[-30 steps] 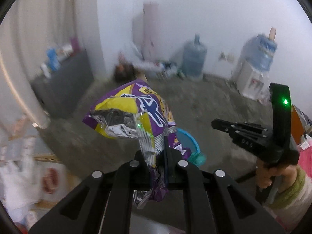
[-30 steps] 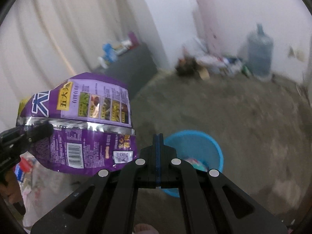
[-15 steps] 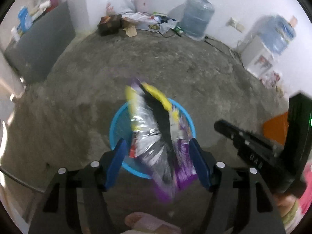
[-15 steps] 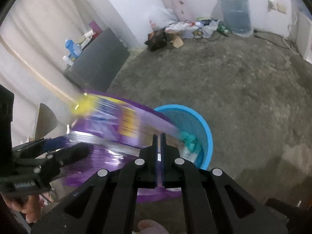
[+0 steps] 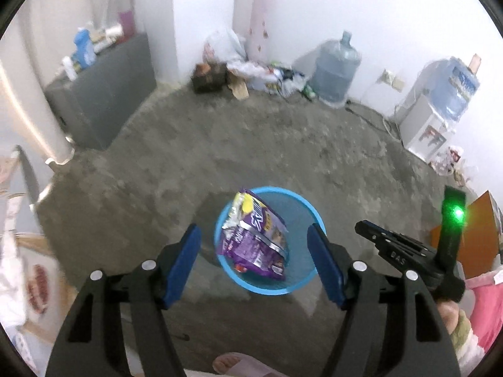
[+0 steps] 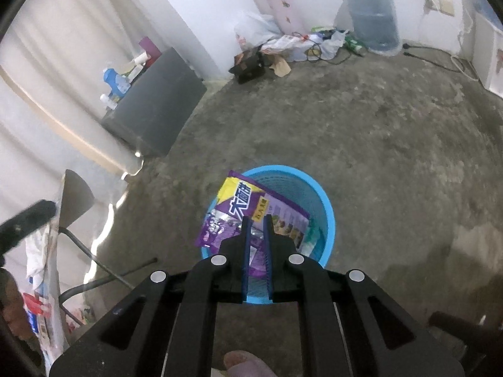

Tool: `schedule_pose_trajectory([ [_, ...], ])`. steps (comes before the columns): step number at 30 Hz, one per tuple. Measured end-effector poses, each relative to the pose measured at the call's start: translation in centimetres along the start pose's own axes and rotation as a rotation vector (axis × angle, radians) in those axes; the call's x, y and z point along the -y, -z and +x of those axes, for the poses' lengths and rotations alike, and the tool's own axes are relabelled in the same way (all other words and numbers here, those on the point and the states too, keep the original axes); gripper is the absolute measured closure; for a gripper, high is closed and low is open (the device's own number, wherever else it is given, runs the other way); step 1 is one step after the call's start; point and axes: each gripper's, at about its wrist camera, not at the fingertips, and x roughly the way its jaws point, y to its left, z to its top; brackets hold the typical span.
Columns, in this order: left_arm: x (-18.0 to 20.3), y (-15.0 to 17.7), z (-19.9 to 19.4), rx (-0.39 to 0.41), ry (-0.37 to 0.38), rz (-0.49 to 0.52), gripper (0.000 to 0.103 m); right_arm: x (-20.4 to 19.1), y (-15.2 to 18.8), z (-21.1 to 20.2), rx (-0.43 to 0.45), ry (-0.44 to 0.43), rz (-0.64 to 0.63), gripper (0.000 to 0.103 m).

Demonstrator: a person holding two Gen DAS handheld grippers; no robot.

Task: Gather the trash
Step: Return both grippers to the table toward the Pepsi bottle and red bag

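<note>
A purple and yellow snack bag (image 5: 254, 238) lies in the blue mesh trash basket (image 5: 301, 282) on the concrete floor, its top sticking over the rim. My left gripper (image 5: 254, 248) is open wide and empty, held above the basket. The bag (image 6: 245, 207) and basket (image 6: 323, 207) also show in the right wrist view. My right gripper (image 6: 256, 223) hangs above the basket with its jaws close together, a narrow gap between them and nothing in it. The right gripper's body (image 5: 405, 251) shows at the right of the left wrist view.
A dark cabinet (image 5: 103, 100) with bottles stands at the left wall. Water jugs (image 5: 336, 69), a dispenser (image 5: 424, 125) and a litter pile (image 5: 251, 72) line the far wall. Bags and paper (image 6: 41, 270) lie at the near left. A foot (image 5: 232, 364) is below the grippers.
My left gripper opened and let go of the snack bag, which dropped into the blue basket. The right gripper's jaws parted slightly. Both grippers tilted down toward the basket.
</note>
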Motion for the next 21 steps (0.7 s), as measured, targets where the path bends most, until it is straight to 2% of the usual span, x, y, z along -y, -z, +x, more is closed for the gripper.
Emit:
schedule_pose_trajectory([
  [3, -1.9, 1.1, -3.4, 0.054, -0.024, -0.031, 0.035, -0.6, 0.0, -0.5, 0.005, -0.011, -0.019, 0.093],
  [6, -3.5, 2.8, -6.8, 0.105, -0.049, -0.079, 0.035, -1.6, 0.1, -1.2, 0.017, -0.026, -0.05, 0.084],
  [10, -4.9, 6.4, -10.4, 0.137, -0.086, -0.135, 0.034, -3.7, 0.6, -2.2, 0.033, -0.051, -0.134, 0.065],
  [14, -6.3, 10.2, -13.4, 0.189, -0.116, -0.193, 0.034, -6.0, 1.0, -2.8, 0.029, -0.072, -0.207, 0.064],
  [21, -10.5, 17.1, -19.3, 0.284, -0.254, -0.295, 0.034, -11.5, 2.4, -4.5, 0.046, -0.149, -0.354, 0.064],
])
